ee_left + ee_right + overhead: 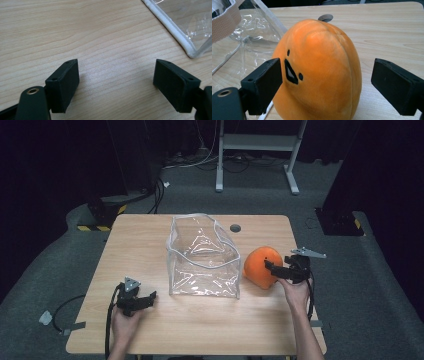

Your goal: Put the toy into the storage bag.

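Note:
An orange plush toy (261, 266) with a small black face stands on the wooden table (150, 235), right of a clear plastic bag (202, 256) with white piping. My right gripper (274, 268) is open, its jaws on either side of the plush (319, 72) without closing on it. My left gripper (145, 299) is open low over bare wood near the table's front left, with nothing between its jaws. In the left gripper view (116, 83) the bag's bottom corner (190, 47) lies ahead to the right.
A round grommet hole (235, 228) sits in the table behind the bag. Beyond the table are a white stand's legs (255, 150), floor cables and dark equipment with yellow-black striped bases (100, 220).

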The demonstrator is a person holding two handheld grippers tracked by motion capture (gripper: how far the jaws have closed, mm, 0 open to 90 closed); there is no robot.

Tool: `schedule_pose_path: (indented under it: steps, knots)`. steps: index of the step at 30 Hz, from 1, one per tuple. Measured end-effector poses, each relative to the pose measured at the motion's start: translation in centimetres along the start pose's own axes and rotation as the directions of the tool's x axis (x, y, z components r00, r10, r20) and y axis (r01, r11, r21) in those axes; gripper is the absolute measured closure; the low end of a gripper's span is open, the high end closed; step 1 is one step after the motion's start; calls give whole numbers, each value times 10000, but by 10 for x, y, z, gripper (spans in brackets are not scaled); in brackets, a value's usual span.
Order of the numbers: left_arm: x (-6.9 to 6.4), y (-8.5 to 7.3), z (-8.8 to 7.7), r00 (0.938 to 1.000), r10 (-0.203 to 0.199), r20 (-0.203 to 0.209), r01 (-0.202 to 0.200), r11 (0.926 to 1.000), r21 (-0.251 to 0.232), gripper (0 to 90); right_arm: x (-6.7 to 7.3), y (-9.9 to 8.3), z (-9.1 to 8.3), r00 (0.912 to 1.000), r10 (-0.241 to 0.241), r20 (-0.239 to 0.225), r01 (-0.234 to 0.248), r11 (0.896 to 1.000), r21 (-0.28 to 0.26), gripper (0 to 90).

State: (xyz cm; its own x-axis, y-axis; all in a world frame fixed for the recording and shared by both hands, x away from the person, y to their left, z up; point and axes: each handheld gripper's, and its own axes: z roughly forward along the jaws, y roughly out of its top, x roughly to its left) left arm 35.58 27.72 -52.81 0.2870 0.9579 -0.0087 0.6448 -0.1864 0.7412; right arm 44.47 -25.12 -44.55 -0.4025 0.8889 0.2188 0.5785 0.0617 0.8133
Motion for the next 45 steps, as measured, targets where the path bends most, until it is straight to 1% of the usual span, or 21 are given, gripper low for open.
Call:
schedule_pose_path:
  steps: [5,7,12,16,18,21,24,26,28,30,33,36,37,38,40,42,45]
  knots:
    - [0,0,0,10000,-25,6,25,10000,-7,209,4,7,3,9999,-135,-74,135,9999,63,97]
    - [0,0,0,10000,-26,4,26,10000,-6,209,5,9,5,9999,-152,-34,152,9999,47,97]
    - [0,0,0,10000,-26,4,26,10000,-5,209,5,8,12,9998,-177,-41,178,9996,221,97]
    - [0,0,0,10000,-29,4,29,10000,-7,209,6,8,15,9999,-139,-98,141,9997,217,99]
    - [0,0,0,10000,-25,4,25,10000,-6,209,7,9,17,9998,-140,-143,145,9993,346,103]
    - [0,0,0,10000,-25,3,25,10000,-6,209,11,12,20,9994,-336,-102,341,9984,458,133]
    - [0,0,0,10000,-26,9,26,10000,-7,209,14,14,23,9986,-518,-105,523,9967,621,184]
    - [0,0,0,10000,-25,9,25,10000,-5,209,15,14,25,9986,-515,-89,520,9962,703,223]
    - [0,0,0,10000,-28,10,28,10000,-7,209,16,15,25,9976,-690,-108,696,9946,770,256]
    - [0,0,0,10000,-30,9,30,10000,-8,209,17,15,25,9968,-794,-48,795,9929,888,308]
    - [0,0,0,10000,-28,12,28,10000,-9,208,17,15,24,9947,-1024,-110,1030,9887,1092,386]
    - [0,0,0,10000,-8,11,8,10000,-8,208,18,15,23,9934,-1143,-81,1145,9858,1230,476]
    - [0,0,0,10000,-1,11,1,10000,-2,208,18,16,23,9940,-1094,-63,1093,9859,1269,504]
    - [0,0,0,10000,-7,8,7,10000,-9,208,18,17,22,9952,-976,-74,978,9870,1275,537]
    - [0,0,0,10000,-22,1,22,10000,-22,208,19,17,23,9950,-991,-134,1000,9869,1263,580]
    - [0,0,0,10000,-30,-1,30,10000,-31,208,22,18,22,9925,-1211,-151,1220,9846,1254,610]
    - [0,0,0,10000,-14,0,14,10000,-19,208,23,18,20,9908,-1335,-225,1353,9833,1219,641]
